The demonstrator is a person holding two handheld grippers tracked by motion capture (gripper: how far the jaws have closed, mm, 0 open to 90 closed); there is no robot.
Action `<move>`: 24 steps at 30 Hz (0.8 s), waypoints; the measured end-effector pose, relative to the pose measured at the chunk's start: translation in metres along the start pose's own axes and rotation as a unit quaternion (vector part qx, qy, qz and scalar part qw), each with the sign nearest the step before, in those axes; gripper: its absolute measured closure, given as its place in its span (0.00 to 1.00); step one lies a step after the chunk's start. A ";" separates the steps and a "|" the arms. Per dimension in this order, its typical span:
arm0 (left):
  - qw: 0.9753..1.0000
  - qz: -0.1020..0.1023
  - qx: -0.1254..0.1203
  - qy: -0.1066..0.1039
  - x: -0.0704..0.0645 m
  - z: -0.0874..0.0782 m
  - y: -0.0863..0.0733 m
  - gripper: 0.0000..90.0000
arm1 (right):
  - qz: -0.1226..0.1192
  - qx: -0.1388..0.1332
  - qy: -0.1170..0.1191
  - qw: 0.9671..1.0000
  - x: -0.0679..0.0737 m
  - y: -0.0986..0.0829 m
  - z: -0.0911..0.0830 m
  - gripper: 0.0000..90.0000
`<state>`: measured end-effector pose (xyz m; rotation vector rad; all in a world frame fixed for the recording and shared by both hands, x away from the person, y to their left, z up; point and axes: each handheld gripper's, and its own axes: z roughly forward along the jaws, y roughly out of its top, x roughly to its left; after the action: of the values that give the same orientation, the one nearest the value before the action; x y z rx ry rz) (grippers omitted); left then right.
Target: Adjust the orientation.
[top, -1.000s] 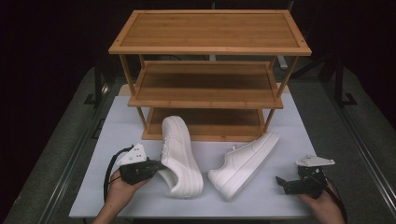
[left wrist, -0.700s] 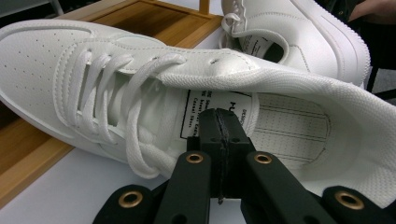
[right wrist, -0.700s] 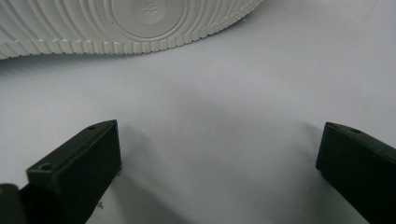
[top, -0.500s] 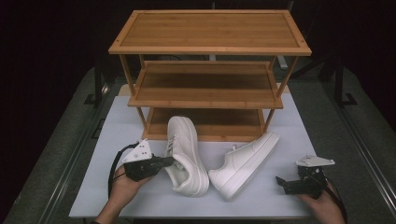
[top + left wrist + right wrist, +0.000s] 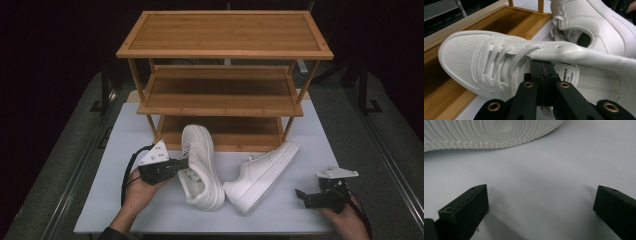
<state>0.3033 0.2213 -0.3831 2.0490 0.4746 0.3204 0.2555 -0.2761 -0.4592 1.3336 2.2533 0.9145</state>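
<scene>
White table, one three-shelf rack; two shoes (white), left gripper pinching one; right gripper spread

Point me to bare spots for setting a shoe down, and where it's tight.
Free: all three tiers of the wooden rack, and the white mat left of the rack's legs. Crowded: mat centre, where the left gripper holds one shoe beside the other shoe. The right gripper sits at the mat's front right.

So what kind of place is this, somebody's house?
Probably not a house; it looks like a dark test room. A bamboo shoe rack and two white sneakers sit on a white work table, with black all around.
</scene>
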 end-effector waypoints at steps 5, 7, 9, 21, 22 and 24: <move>1.000 -0.011 0.004 -0.011 -0.004 -0.005 0.002 0.96 | 0.000 0.000 0.000 1.000 0.000 0.000 0.000 0.00; 1.000 -0.017 0.003 -0.014 -0.010 -0.013 0.003 0.93 | 0.000 0.000 0.000 1.000 0.000 0.000 0.000 0.00; 1.000 -0.027 0.000 -0.013 -0.012 -0.019 0.002 0.87 | 0.000 0.000 0.000 1.000 0.000 0.000 0.000 0.00; 0.997 -0.080 0.007 0.009 -0.008 -0.022 -0.013 0.44 | 0.000 0.000 0.000 1.000 0.000 0.000 0.000 0.00; 0.996 -0.092 0.013 0.009 -0.008 -0.015 -0.016 0.42 | 0.000 0.000 0.000 1.000 0.000 0.000 0.000 0.00; 0.995 -0.099 0.018 0.011 -0.008 -0.011 -0.018 0.42 | 0.000 0.000 0.000 1.000 0.000 0.000 0.000 0.00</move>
<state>0.2882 0.2337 -0.3935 2.0150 0.6947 0.2170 0.2554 -0.2761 -0.4592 1.3334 2.2532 0.9146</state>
